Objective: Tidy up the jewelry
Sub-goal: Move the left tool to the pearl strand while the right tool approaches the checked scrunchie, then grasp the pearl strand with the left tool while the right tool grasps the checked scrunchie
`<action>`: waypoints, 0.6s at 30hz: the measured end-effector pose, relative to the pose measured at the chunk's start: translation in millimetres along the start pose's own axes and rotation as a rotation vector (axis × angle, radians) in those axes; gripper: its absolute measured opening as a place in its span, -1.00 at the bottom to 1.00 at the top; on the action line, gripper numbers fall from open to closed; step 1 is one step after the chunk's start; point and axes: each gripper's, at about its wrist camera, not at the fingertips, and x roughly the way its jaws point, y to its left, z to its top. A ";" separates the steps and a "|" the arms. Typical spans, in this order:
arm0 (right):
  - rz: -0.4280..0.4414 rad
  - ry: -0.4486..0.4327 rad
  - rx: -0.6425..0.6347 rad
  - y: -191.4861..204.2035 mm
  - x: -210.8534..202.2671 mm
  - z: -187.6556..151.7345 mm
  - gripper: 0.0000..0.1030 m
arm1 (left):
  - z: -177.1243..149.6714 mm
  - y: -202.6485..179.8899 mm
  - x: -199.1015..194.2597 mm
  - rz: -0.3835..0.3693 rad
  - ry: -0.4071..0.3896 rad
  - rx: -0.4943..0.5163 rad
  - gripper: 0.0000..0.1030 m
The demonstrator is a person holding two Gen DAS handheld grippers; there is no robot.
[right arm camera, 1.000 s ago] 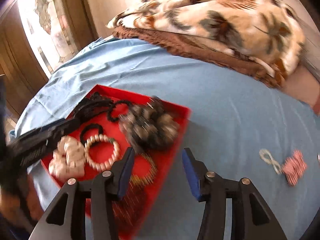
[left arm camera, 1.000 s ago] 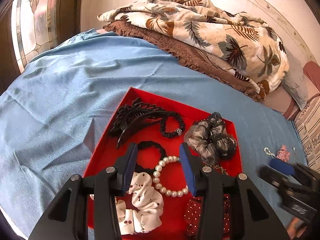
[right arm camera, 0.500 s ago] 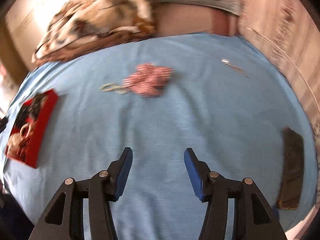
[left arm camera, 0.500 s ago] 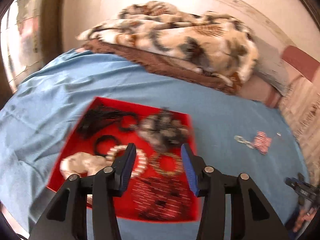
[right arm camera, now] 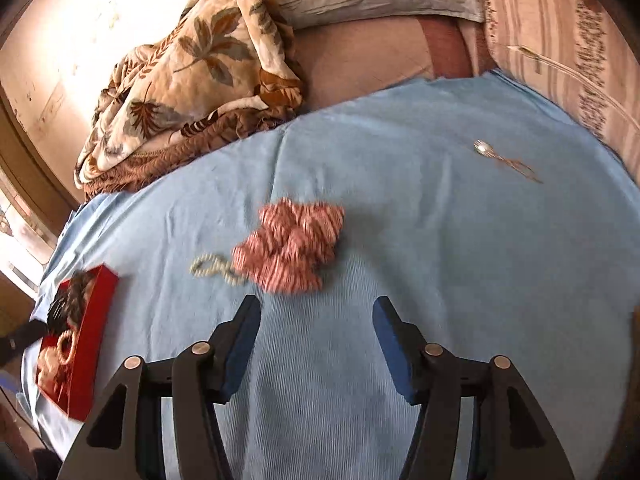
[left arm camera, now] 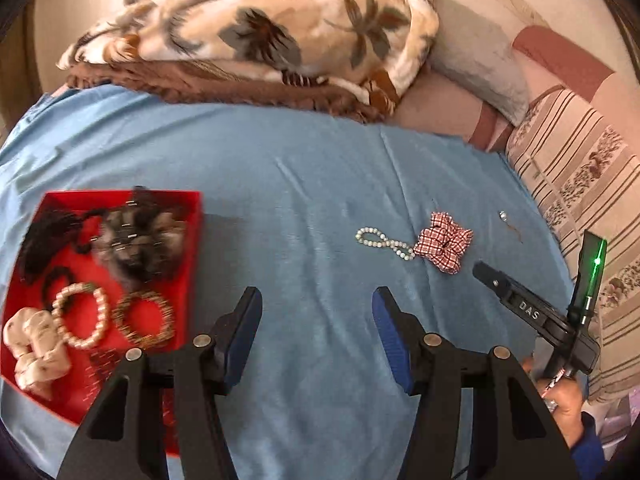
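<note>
A red tray on the blue sheet holds a pearl bracelet, a gold bangle, a white scrunchie, black hair ties and a dark fluffy scrunchie. Loose on the sheet lie a red checked scrunchie, a pearl string touching it, and a small earring. My left gripper hovers over bare sheet right of the tray, jaws opening, nothing between them. My right gripper points just below the checked scrunchie, jaws opening and empty.
A leaf-patterned blanket over a brown one lies at the far side, with a grey pillow and a striped cushion to the right. In the left wrist view the other gripper's body and a hand show at the right edge.
My left gripper swung right, off the tray and over bare sheet. My right gripper swept right across the bed, then came nearer the checked scrunchie. Both jaws stand wider.
</note>
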 end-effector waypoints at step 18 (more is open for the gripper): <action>0.173 0.047 0.096 -20.3 42.2 27.7 -0.82 | 52.8 -57.9 152.4 0.026 0.151 0.139 -0.04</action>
